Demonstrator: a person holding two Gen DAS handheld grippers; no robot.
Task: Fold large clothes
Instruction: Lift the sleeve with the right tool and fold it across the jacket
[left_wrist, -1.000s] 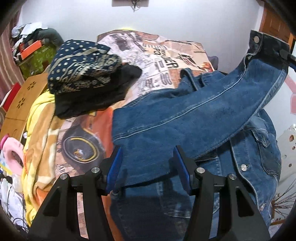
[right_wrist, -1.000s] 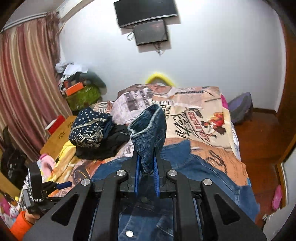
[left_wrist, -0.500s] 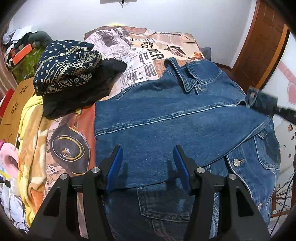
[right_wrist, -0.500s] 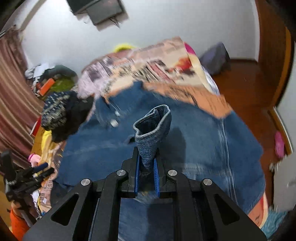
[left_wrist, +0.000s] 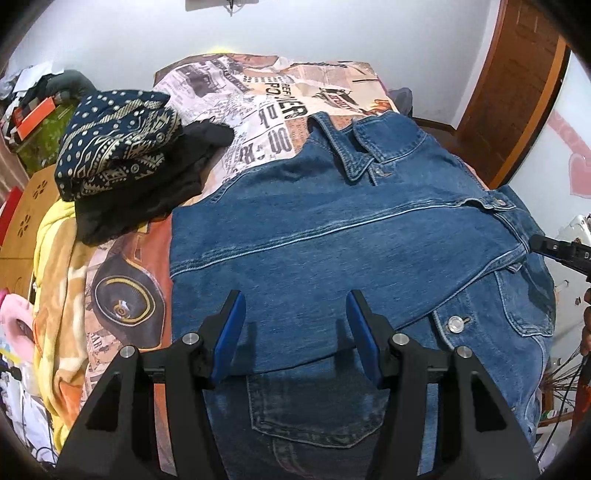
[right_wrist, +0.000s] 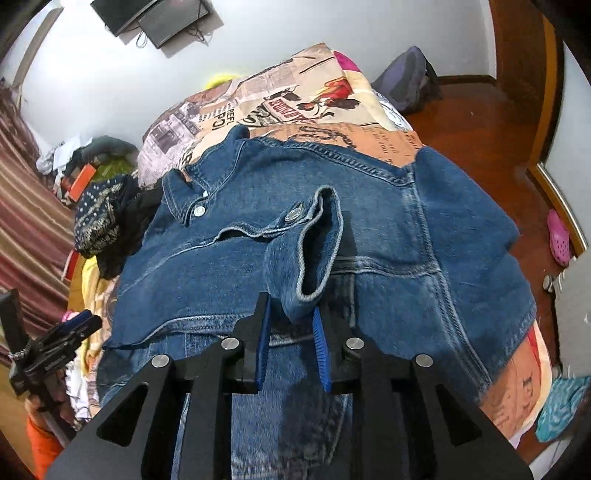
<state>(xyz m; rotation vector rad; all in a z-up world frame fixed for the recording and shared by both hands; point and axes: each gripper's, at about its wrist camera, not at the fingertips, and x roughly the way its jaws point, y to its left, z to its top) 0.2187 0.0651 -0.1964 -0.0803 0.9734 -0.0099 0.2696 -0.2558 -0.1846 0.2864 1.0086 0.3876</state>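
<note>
Your left gripper (left_wrist: 293, 334) hovers wide-jawed and empty over the denim jacket (left_wrist: 332, 236) spread on the bed (left_wrist: 280, 96); your right gripper (right_wrist: 290, 343), jaws parting, barely pinches the sleeve cuff (right_wrist: 314, 251). Heavy, stiff denim probably folds best gripped at seams and hems.

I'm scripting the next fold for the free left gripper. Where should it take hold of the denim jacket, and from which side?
Probably the denim jacket at its left edge, where the folded-over sleeve begins. That edge lies flat on the bedspread with printed cover bare beside it, so the left gripper, fingers open, can come in low from the left and pinch both layers.
</note>
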